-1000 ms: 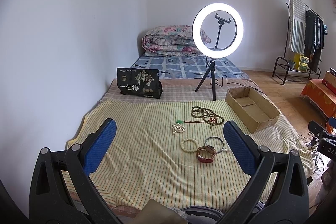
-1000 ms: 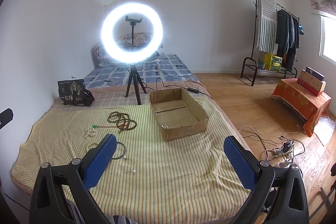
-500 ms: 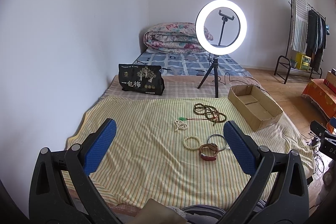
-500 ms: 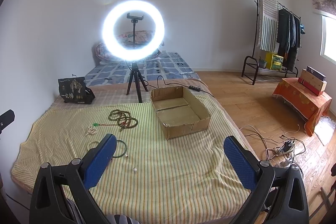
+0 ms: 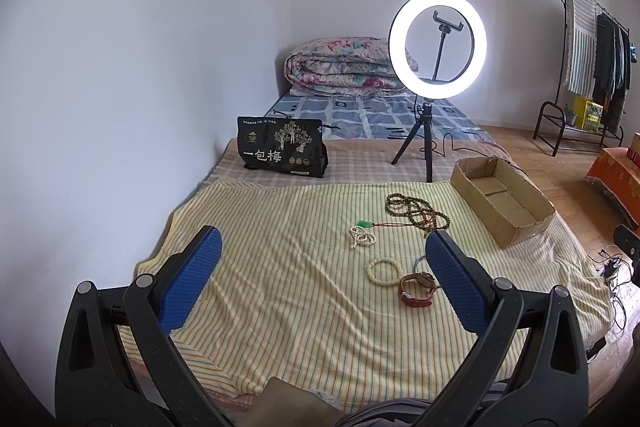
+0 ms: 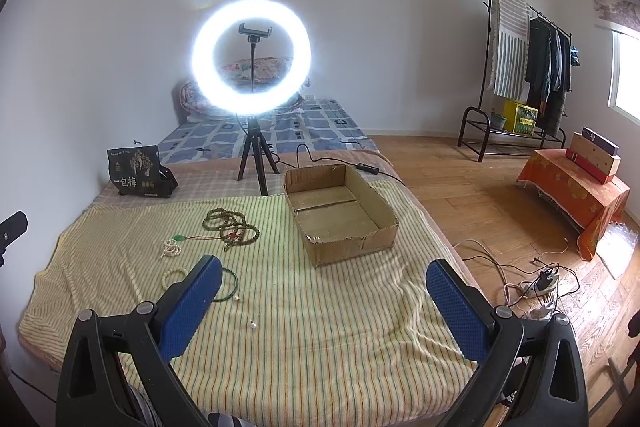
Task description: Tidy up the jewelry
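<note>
Lower foreground of each wrist view: the left gripper (image 5: 322,267) and the right gripper (image 6: 322,301), both with blue-padded fingers spread wide and released, holding nothing, raised above the yellow striped blanket (image 6: 320,327) on the bed.

Centre of the left view, nearest first: a red-brown leather strap watch (image 5: 416,291), touching or just beside a cream bead bracelet (image 5: 384,270); farther off, a small heap of white beads (image 5: 362,237), a green pendant on a red cord (image 5: 365,225), and a long coiled strand of olive-brown beads (image 5: 416,213). In the right view a thin dark green bangle (image 6: 232,285) lies partly behind the left finger, with two small loose pearl-like pieces (image 6: 253,325) nearby.

Right of the jewelry: an open, empty brown cardboard box (image 6: 342,213), the probable destination.

Risks, as judged: the soft, wrinkled blanket may be pinched with a thin piece; the coiled strand may snag the pendant cord and drag it; the tiny loose pieces may slip from the pads.

Background: lit ring light on a tripod (image 6: 252,61).
</note>
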{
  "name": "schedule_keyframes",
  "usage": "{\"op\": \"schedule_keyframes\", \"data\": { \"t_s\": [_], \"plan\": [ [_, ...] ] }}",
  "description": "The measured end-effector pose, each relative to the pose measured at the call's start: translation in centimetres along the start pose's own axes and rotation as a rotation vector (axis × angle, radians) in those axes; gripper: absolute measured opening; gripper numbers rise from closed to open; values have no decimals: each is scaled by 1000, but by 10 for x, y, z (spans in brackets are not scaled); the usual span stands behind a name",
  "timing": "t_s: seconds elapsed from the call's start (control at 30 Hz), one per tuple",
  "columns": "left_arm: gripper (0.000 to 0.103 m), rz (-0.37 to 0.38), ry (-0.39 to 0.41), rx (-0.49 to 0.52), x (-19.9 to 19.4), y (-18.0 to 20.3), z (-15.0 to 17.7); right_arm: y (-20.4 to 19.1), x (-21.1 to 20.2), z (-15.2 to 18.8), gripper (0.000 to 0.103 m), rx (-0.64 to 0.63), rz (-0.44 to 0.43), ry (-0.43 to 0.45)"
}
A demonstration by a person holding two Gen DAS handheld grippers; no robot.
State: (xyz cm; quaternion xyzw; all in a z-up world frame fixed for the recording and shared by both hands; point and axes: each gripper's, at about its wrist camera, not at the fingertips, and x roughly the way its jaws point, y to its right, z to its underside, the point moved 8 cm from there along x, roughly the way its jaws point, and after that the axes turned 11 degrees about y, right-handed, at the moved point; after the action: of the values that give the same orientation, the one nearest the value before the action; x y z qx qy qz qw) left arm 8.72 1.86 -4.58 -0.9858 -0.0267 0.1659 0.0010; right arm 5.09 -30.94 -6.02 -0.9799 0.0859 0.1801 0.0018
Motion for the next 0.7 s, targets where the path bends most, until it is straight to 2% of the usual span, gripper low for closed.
{"op": "schedule_keyframes", "data": {
  "t_s": [0.2,0.43,0.57,0.7],
  "plan": [
    [103,-1,-26,11,17,-10,5,2,7,-1,103,-12,-2,-2],
    [103,31,-83,21,44,-24,17,7,25,-6,103,-68,0,-9],
    [103,49,-115,20,64,-32,28,3,41,-7,103,-84,-64,-9],
    [103,67,-141,10,87,-37,40,-4,59,-3,103,-64,-170,-17]
  ]
}}
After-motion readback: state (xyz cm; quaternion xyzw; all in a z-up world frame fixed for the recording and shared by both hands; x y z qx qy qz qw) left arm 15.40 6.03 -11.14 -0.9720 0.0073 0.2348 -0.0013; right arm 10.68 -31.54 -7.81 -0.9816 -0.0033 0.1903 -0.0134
